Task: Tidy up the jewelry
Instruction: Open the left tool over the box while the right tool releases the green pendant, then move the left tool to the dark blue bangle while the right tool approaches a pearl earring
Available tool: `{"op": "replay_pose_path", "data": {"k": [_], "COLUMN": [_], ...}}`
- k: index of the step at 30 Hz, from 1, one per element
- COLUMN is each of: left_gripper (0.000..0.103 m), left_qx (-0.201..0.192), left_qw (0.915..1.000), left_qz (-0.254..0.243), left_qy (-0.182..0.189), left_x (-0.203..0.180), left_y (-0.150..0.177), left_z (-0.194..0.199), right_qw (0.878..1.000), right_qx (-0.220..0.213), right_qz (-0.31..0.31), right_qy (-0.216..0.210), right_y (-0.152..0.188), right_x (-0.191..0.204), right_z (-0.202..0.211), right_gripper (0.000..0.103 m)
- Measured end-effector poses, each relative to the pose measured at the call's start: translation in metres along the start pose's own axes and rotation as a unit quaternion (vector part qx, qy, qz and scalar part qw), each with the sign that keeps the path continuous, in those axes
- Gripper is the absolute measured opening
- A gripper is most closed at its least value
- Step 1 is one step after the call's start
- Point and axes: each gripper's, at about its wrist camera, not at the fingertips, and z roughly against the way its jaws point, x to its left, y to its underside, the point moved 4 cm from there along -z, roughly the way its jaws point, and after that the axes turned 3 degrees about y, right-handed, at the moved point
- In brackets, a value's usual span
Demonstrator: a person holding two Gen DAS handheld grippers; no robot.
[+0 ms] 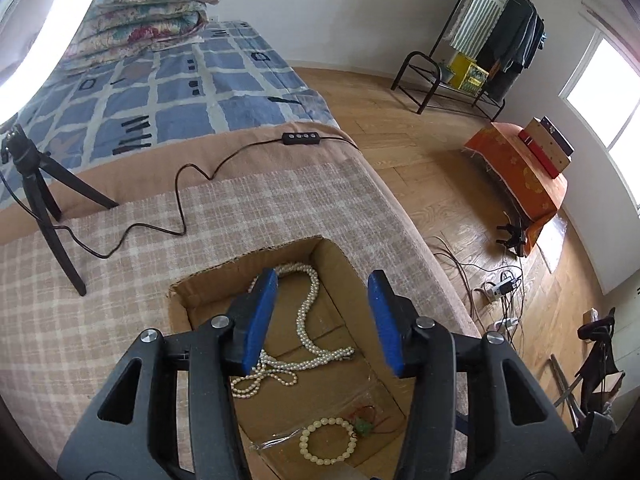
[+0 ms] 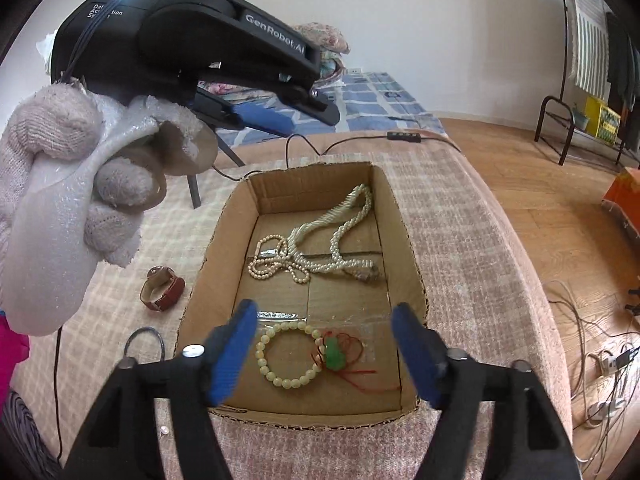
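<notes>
While both grippers hang above the cardboard box (image 2: 394, 216), neither one holds anything. In the right wrist view the right gripper (image 2: 324, 354) fills the bottom of the frame with its blue fingers (image 2: 232, 356) spread wide, and between them lie a bead bracelet (image 2: 289, 354) and a green pendant (image 2: 335, 355) on a red cord, both on the box floor. Some clear film lies under them, but its edges are hard to make out. In the middle of the frame, further in the box, the pearl necklaces (image 2: 320, 240) lie in a tangle, so I cannot tell how many strands there are.

In the left wrist view the left gripper (image 1: 324, 320) stands in the lower centre with fingers wide apart; its left finger (image 1: 256, 320) hides part of the necklaces (image 1: 306, 320), and the near end of the box is cut off at the bottom edge.

In the upper left of the right wrist view a gloved hand (image 2: 72, 168) holds the left gripper's black body. Left of the box, on the checked bed cover (image 2: 472, 240), lies a watch (image 2: 162, 289) with a brown strap; its dial is not readable. A dark ring (image 2: 145, 342) below it is partly hidden by the right gripper.
</notes>
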Motion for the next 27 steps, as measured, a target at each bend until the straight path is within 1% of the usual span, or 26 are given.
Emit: {"op": "replay_pose_path", "data": {"k": [2, 6, 7, 8, 10, 16, 23, 27], "left_gripper": [0.048, 0.048, 0.048, 0.048, 0.048, 0.048, 0.048, 0.048], "left_qx": [0.0, -0.006, -0.008, -0.01, -0.017, -0.033, -0.05, -0.061], "left_qw": [1.0, 1.0, 1.0, 0.9999, 0.9998, 0.9992, 0.9984, 0.9972], "left_qz": [0.001, 0.002, 0.002, 0.001, -0.007, -0.012, -0.008, -0.011], "left_qy": [0.001, -0.002, -0.001, -0.002, -0.008, -0.016, -0.026, -0.041], "left_x": [0.002, 0.006, 0.007, 0.007, 0.008, 0.019, 0.045, 0.06], "left_y": [0.0, 0.001, 0.002, 0.003, 0.006, 0.014, 0.03, 0.044], "left_z": [0.007, 0.023, 0.028, 0.034, 0.045, 0.081, 0.124, 0.148], "right_qw": [1.0, 1.0, 1.0, 1.0, 0.999, 0.999, 0.997, 0.997], "right_qx": [-0.004, -0.007, -0.008, -0.01, -0.019, -0.029, -0.041, -0.046], "right_qz": [0.001, 0.007, 0.01, 0.014, 0.021, 0.036, 0.058, 0.066], "right_qy": [0.005, 0.011, 0.014, 0.017, 0.023, 0.022, 0.012, 0.004], "right_y": [-0.002, -0.005, -0.005, -0.006, -0.007, -0.009, -0.006, -0.003], "right_x": [0.001, 0.006, 0.008, 0.01, 0.015, 0.028, 0.048, 0.058], "right_z": [0.004, 0.011, 0.013, 0.016, 0.023, 0.038, 0.052, 0.06], "right_gripper": [0.085, 0.087, 0.089, 0.093, 0.097, 0.097, 0.096, 0.096]}}
